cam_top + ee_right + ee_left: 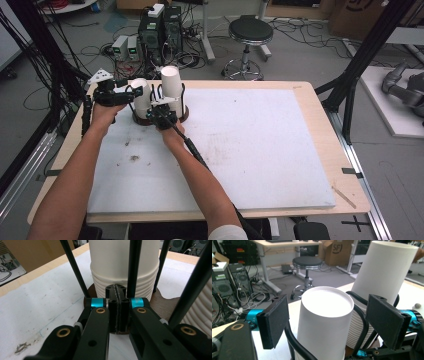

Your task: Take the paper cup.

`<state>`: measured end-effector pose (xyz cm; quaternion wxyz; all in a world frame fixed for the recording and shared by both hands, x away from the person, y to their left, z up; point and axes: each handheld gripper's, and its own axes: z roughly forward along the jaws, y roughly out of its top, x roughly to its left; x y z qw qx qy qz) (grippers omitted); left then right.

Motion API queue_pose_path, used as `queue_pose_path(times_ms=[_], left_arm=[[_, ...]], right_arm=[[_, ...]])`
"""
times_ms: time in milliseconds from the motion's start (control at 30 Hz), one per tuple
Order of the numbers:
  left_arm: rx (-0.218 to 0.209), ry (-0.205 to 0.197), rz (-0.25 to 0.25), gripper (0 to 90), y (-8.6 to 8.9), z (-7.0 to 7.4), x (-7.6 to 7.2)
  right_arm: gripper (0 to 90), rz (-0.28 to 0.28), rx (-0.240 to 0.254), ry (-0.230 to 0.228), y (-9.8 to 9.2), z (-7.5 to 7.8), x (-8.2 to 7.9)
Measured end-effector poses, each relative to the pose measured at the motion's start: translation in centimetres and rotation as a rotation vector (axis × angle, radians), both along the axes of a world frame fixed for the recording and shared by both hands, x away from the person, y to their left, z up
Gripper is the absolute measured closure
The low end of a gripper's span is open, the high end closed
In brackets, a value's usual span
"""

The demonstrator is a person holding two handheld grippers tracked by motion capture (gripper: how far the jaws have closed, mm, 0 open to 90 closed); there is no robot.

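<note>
A black wire rack on a round brown base (184, 116) (161, 305) stands at the far left of the white mat. It holds two upside-down stacks of white paper cups: a short stack (141, 96) (325, 315) and a taller stack (171, 81) (384, 272) (120, 262). My left gripper (134, 93) (330, 320) is open, its pads on either side of the short stack's top cup and apart from it. My right gripper (162, 113) (117, 290) is shut, low at the foot of the taller stack over the base's edge. I see nothing between its pads.
The white mat (250, 150) covers most of the wooden table (322, 117). A few dark specks (134, 158) lie on the mat's left part and a thin wooden stick (345, 195) near the right front corner. A stool (250, 32) and computers (160, 30) stand beyond the table.
</note>
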<state>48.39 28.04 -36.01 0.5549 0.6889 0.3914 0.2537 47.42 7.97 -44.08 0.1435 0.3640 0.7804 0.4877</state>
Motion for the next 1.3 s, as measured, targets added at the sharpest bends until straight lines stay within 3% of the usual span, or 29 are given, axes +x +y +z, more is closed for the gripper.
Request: queue_pose_path(times_ms=[167,300,533,1033,1300], left_arm=[[0.043,0.011,0.014,20.0,-0.54,0.16,0.65],[0.062,0.043,0.018,22.1,-0.44,-0.29,0.89],[0.068,0.024,-0.012,33.3,-0.67,-0.36,0.95],[0.076,0.044,-0.002,34.9,-0.74,-0.12,0.82],[0.054,0.058,0.0,35.0,-0.47,0.0,0.74]], right_arm=[[90.0,-0.002,-0.006,-0.002,0.09,0.01,-0.07],[90.0,-0.003,-0.008,-0.001,0.08,0.02,-0.06],[90.0,-0.004,-0.007,0.0,0.13,0.0,-0.1],[90.0,-0.017,0.005,0.0,0.3,0.06,-0.2],[90.0,-0.021,-0.007,0.001,0.44,0.15,-0.2]])
